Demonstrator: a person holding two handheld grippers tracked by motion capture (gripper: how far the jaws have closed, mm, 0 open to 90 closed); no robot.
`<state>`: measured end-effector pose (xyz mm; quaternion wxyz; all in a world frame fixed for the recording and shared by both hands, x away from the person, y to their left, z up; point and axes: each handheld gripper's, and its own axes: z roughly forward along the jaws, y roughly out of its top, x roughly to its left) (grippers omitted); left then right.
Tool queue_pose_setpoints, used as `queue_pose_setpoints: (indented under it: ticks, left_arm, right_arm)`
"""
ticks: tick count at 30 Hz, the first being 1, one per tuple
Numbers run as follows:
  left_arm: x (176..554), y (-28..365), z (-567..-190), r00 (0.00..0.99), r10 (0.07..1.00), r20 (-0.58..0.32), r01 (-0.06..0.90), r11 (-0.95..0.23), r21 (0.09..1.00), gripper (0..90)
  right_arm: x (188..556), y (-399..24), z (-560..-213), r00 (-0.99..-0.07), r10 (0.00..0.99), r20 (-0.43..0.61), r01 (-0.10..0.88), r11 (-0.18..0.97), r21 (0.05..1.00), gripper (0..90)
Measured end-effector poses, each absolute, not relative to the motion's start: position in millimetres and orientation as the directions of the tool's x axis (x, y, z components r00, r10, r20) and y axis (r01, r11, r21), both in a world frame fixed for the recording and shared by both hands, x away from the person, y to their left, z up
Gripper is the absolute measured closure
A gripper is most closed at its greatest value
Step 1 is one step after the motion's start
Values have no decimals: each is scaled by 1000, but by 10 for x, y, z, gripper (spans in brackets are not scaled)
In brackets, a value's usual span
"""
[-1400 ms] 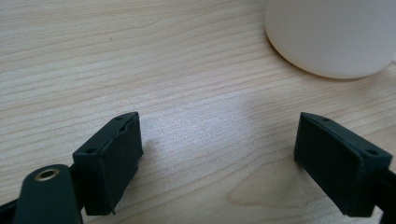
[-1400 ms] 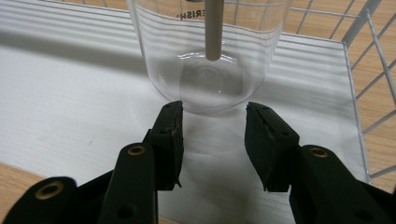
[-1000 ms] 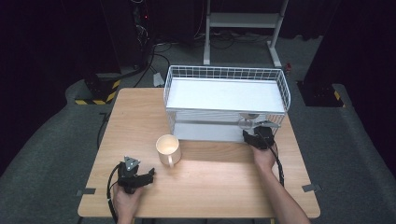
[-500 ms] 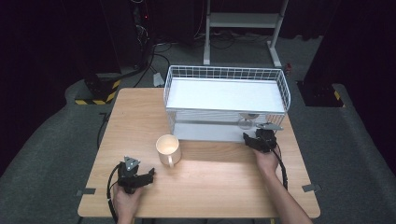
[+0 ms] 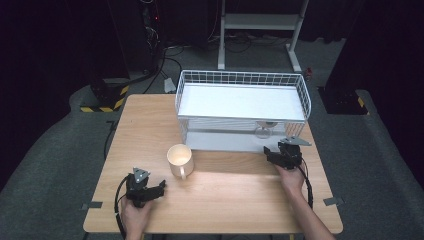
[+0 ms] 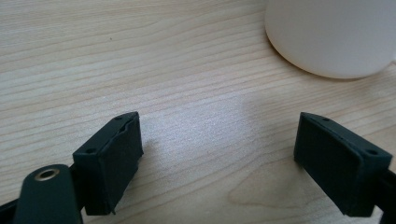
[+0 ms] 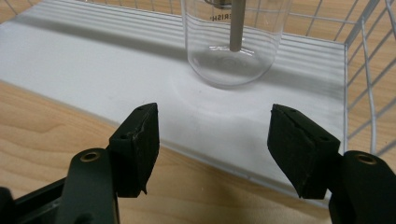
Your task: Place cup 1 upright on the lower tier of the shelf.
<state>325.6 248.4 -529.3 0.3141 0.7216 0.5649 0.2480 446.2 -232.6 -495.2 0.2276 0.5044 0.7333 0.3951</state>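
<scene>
The clear glass [image 7: 232, 44] bears partly cut-off letters that read "RISH".

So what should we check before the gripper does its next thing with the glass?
1. Right gripper open: ok, its jaws have just been opening and nothing is between them.
2. Glass set down: ok, it stands on the rack's lower shelf, apart from the jaws.
3. Glass upright: ok.
4. What the grey stick in the glass is: cannot tell.
5. Left gripper free: ok, open over bare table.
6. Mug out of the way: ok, standing between the two grippers.
</scene>
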Motion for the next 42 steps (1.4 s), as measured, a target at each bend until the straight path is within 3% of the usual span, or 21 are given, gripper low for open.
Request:
queue_pose_setpoints:
  ticks: [42]
  left_arm:
    - [3257,2483,-5293,238,971,3,660,-164,734,155]
  right_arm:
    - [3919,-2752,-4952,-394,914,101,516,129,847,333]
